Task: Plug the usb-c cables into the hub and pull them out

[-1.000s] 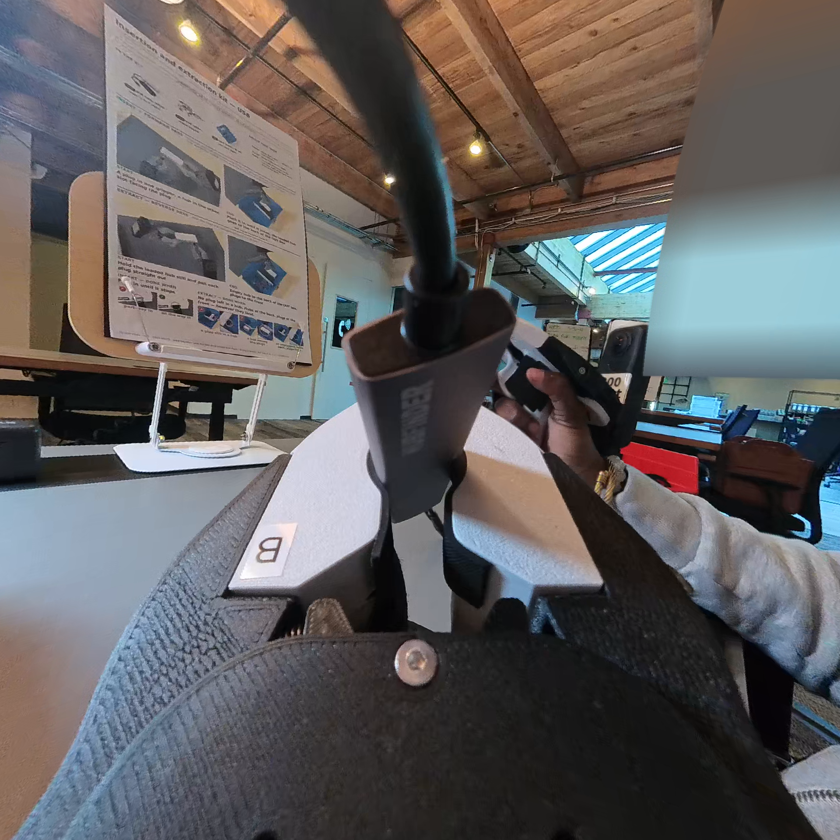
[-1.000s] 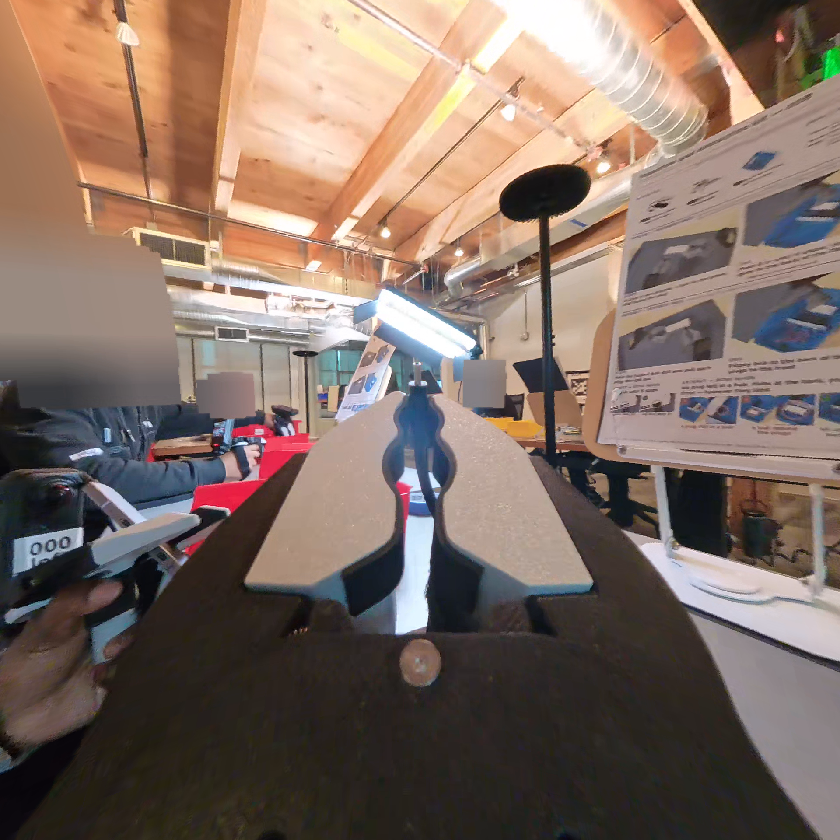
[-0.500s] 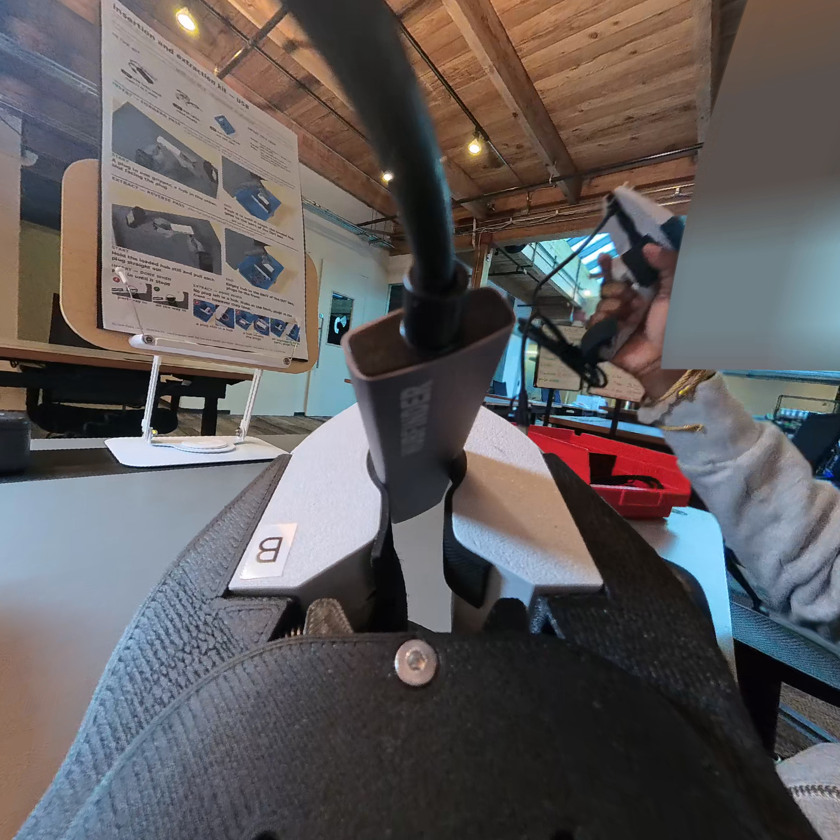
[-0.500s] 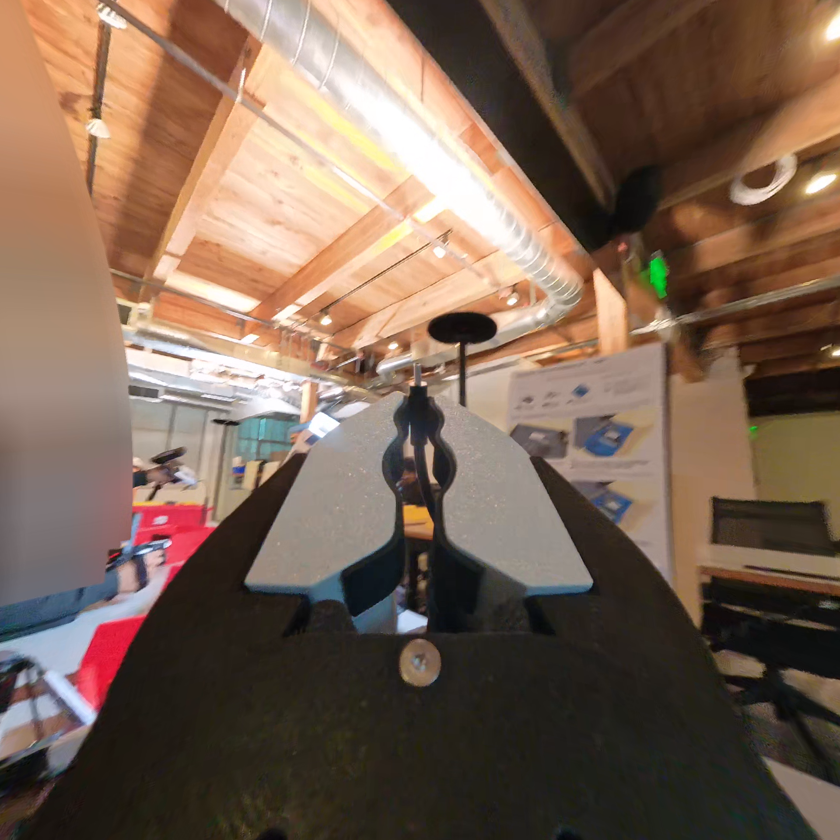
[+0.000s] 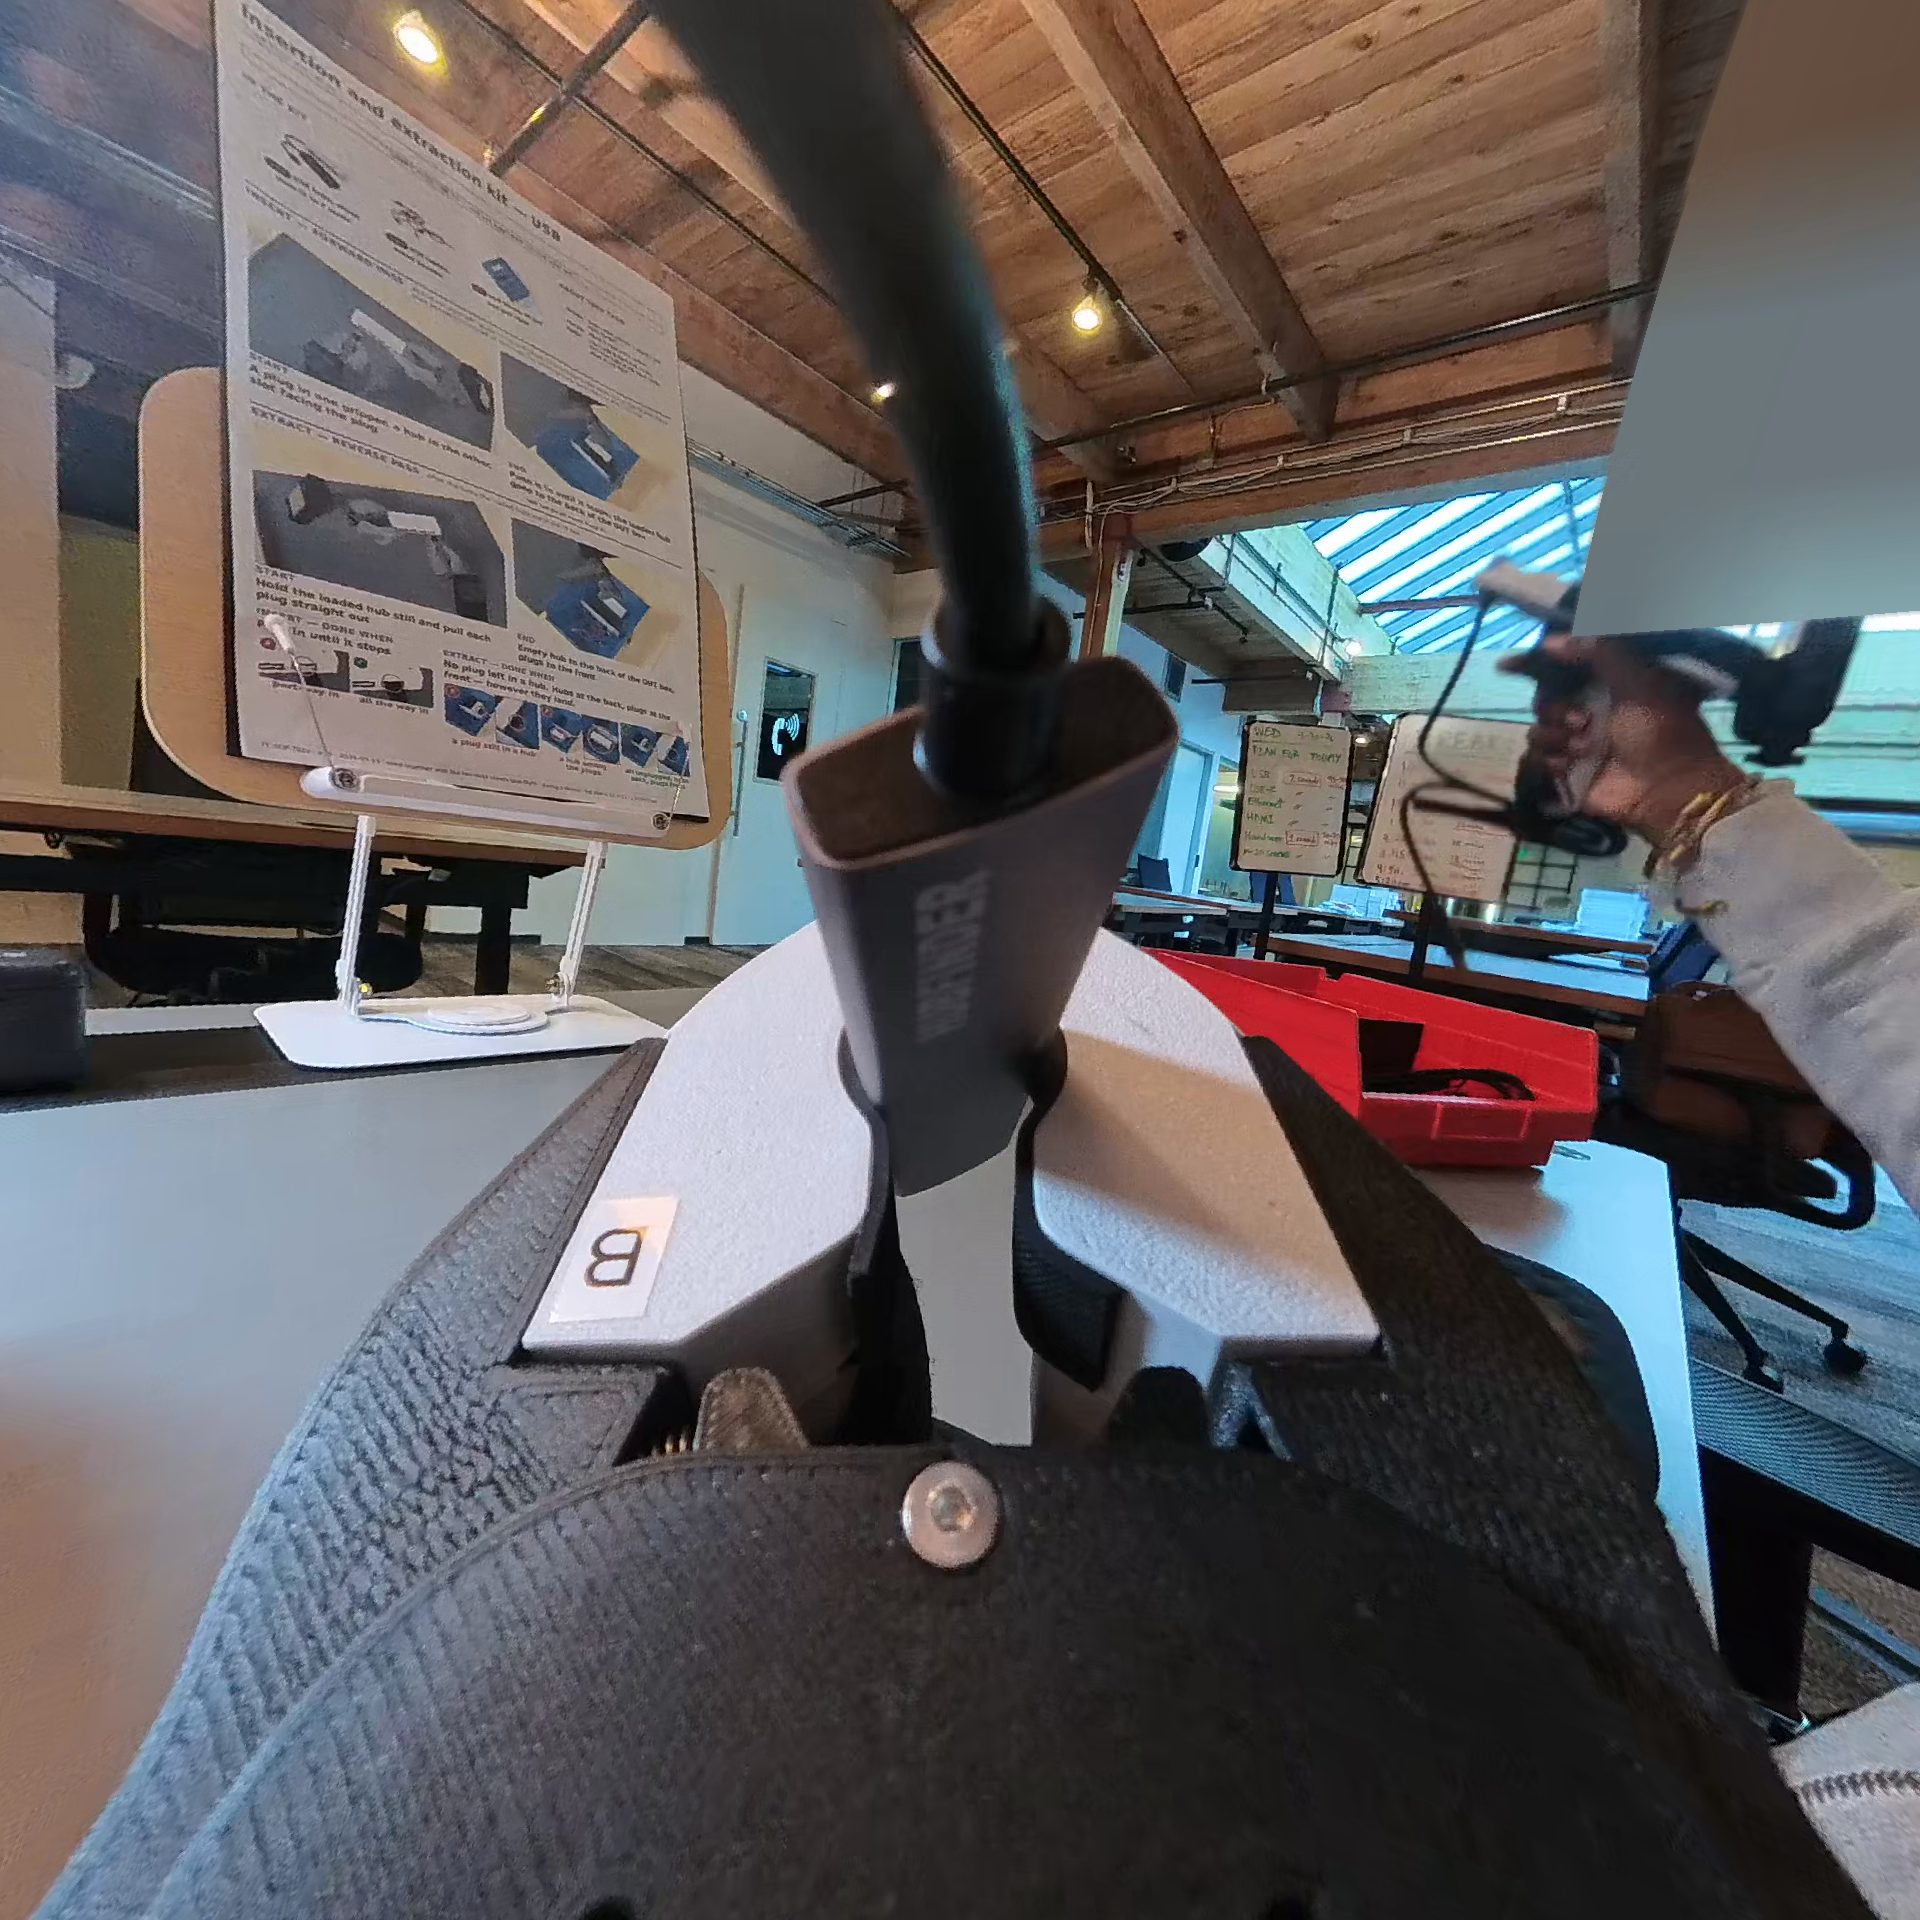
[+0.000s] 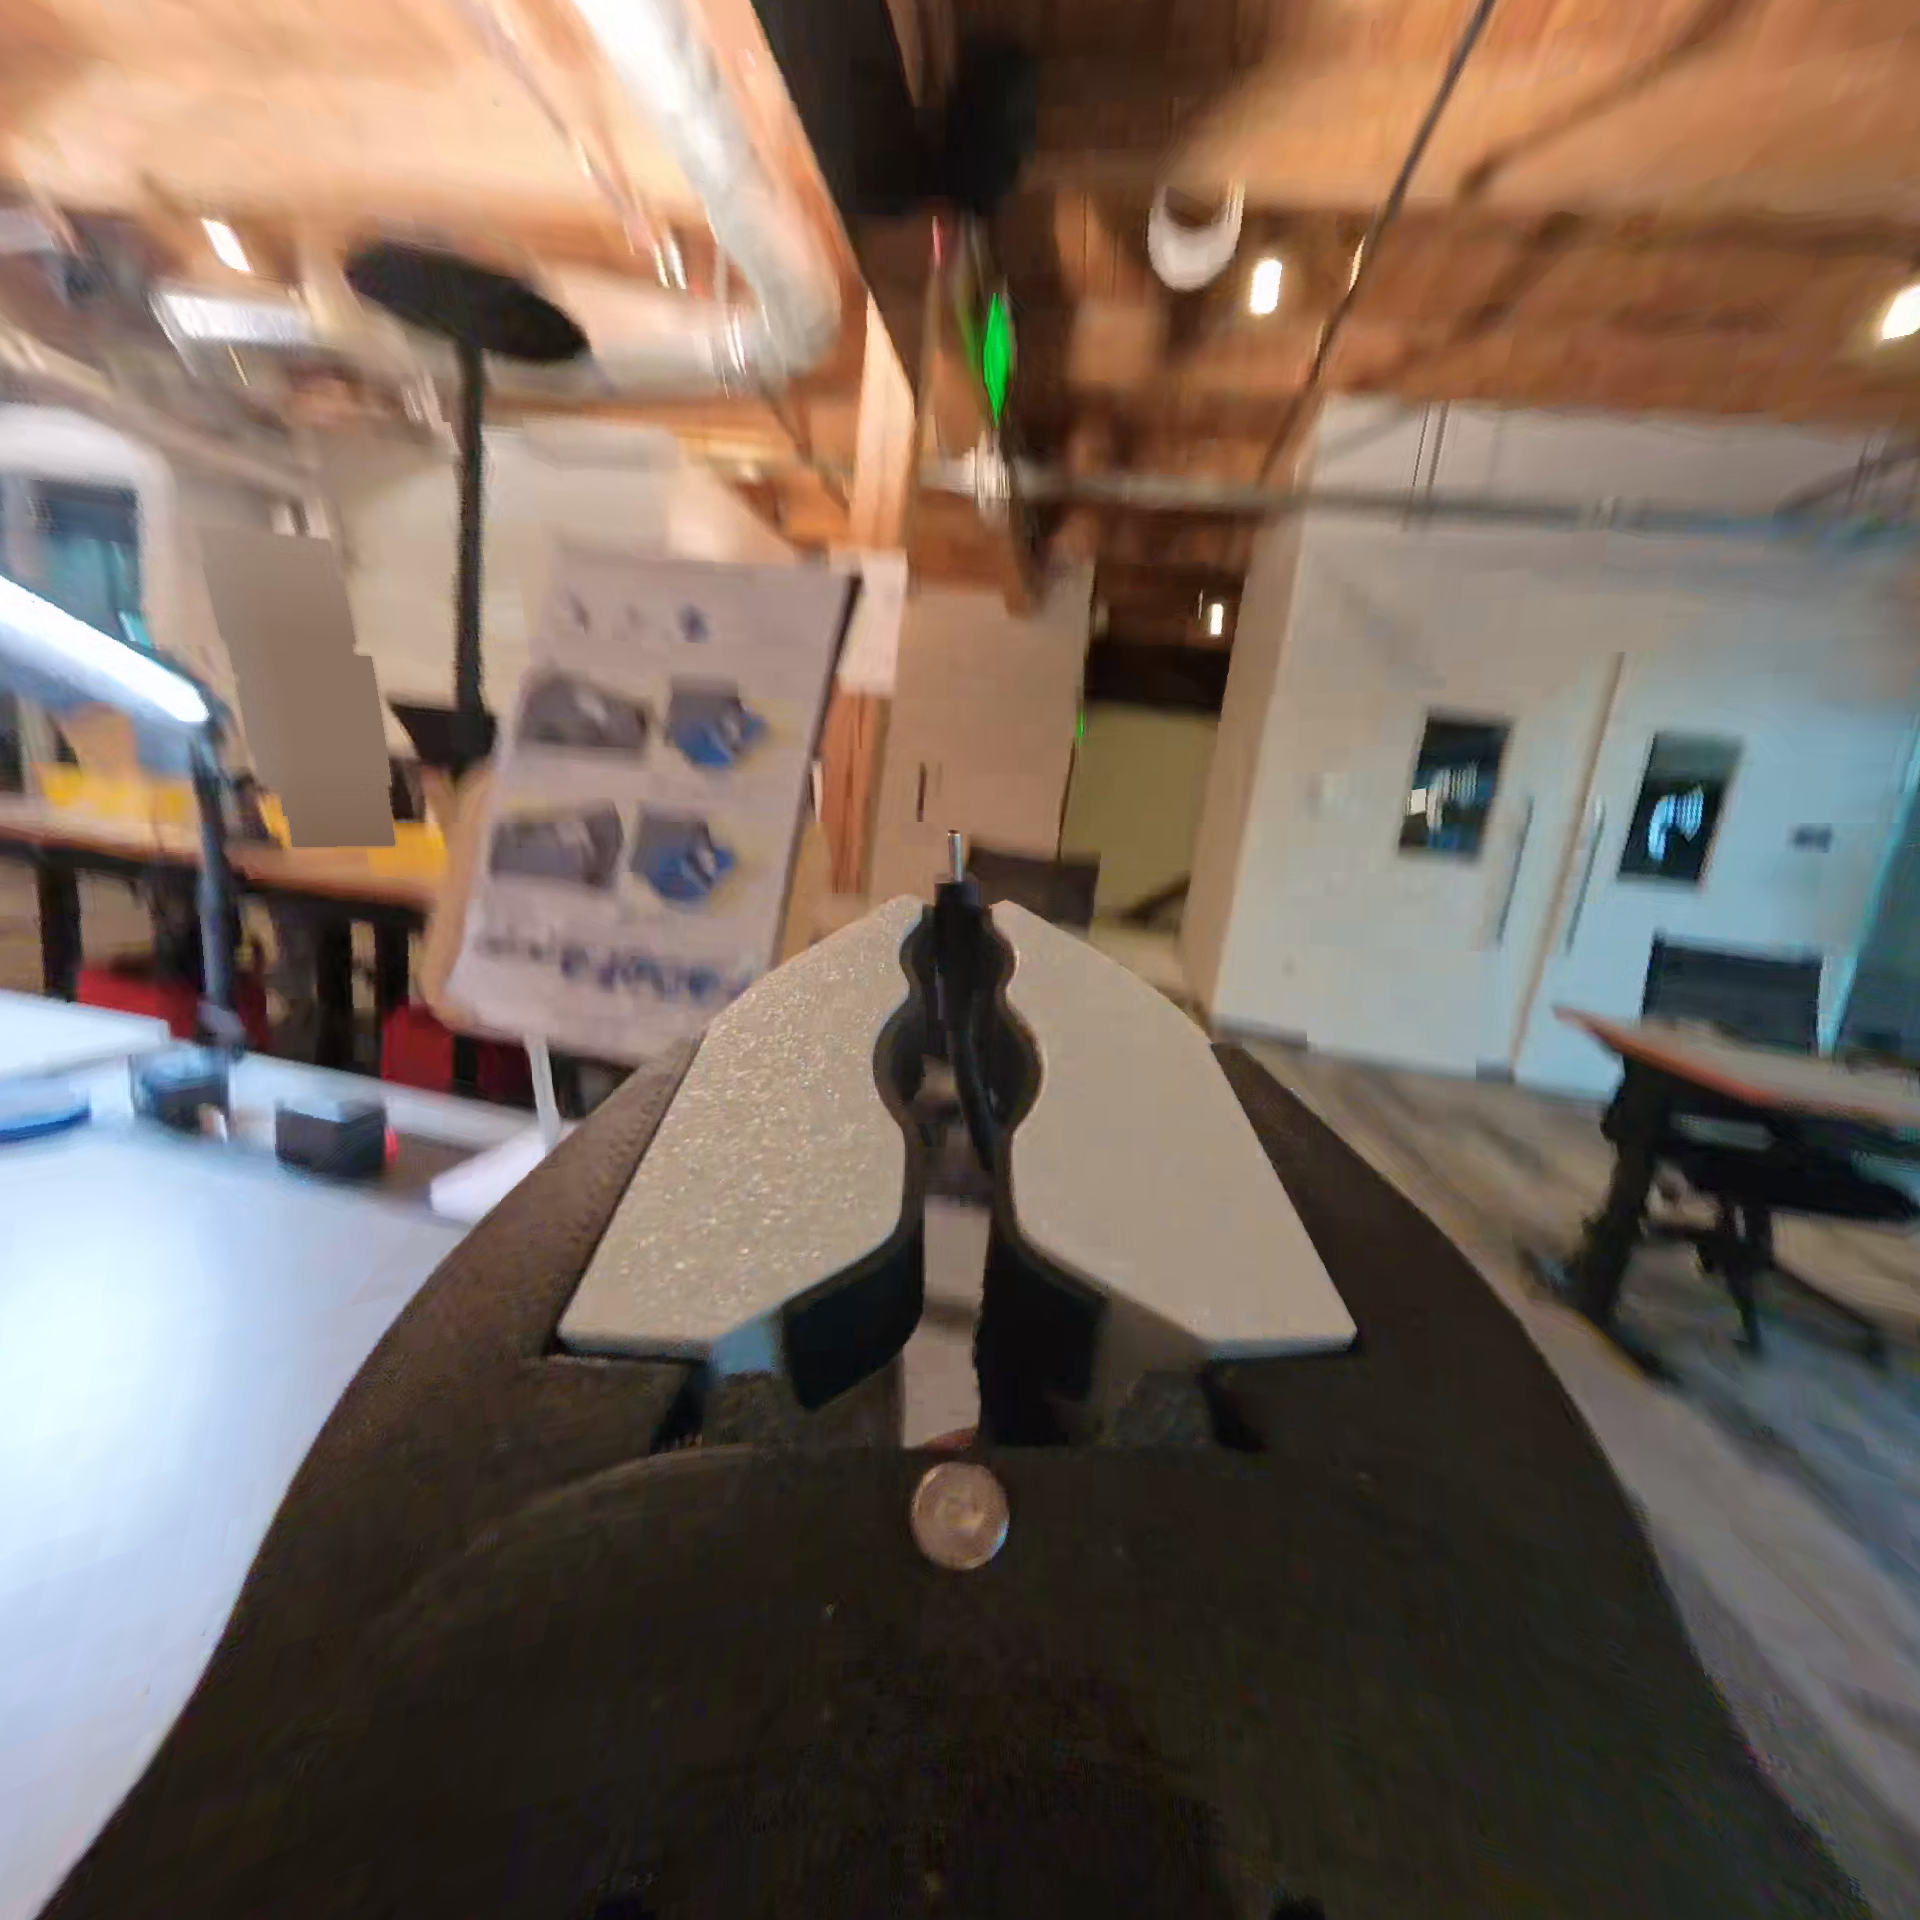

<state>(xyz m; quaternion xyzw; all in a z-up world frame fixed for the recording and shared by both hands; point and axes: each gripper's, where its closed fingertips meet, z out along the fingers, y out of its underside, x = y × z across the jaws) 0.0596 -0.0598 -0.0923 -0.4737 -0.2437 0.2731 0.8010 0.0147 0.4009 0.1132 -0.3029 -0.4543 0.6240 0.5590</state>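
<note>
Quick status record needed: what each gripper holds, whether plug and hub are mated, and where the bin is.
left gripper: shut on hub, its thick black cable rising out the top
right gripper: shut on plug, metal tip poking past the fingertips
mated: no, plug and hub held apart
right wrist view: motion-blurred
red bin: on table, right of hub
instruction sheet: on stand, far left
</note>
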